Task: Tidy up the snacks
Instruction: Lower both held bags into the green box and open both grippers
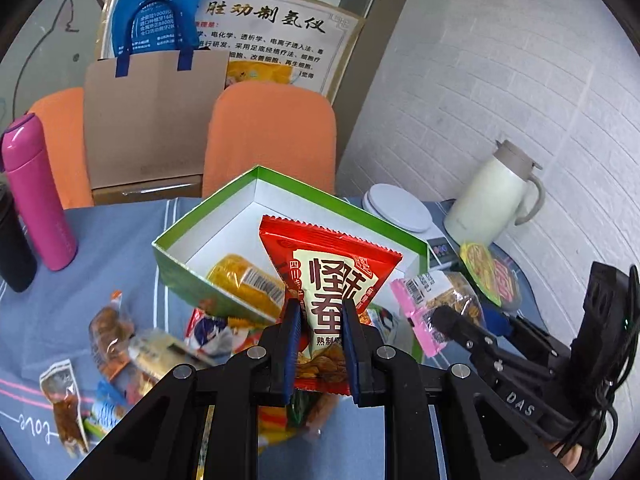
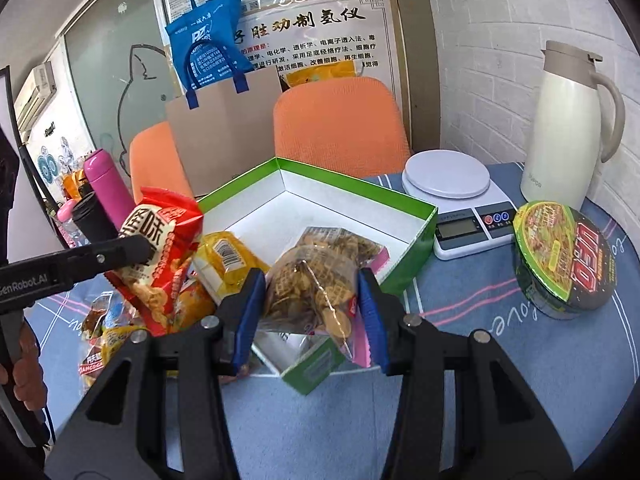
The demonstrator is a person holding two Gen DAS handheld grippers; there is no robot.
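Observation:
My left gripper (image 1: 320,312) is shut on a red snack bag (image 1: 332,268) with big brown characters, held upright over the near edge of the green box (image 1: 176,268). A yellow packet (image 1: 244,280) lies inside that box. My right gripper (image 2: 312,292) is shut on a clear bag of golden crackers (image 2: 316,280) with pink ends, above the green box (image 2: 404,264) near its front corner. The right gripper (image 1: 460,324) and its cracker bag (image 1: 444,300) appear at right in the left wrist view. The red bag (image 2: 160,248) shows at left in the right wrist view.
Several loose snack packets (image 1: 112,332) lie on the blue tablecloth left of the box. A pink bottle (image 1: 36,196) stands at far left. A white kitchen scale (image 2: 456,192), cream thermos jug (image 2: 568,124) and noodle bowl (image 2: 560,260) sit to the right. Orange chairs (image 1: 272,136) stand behind.

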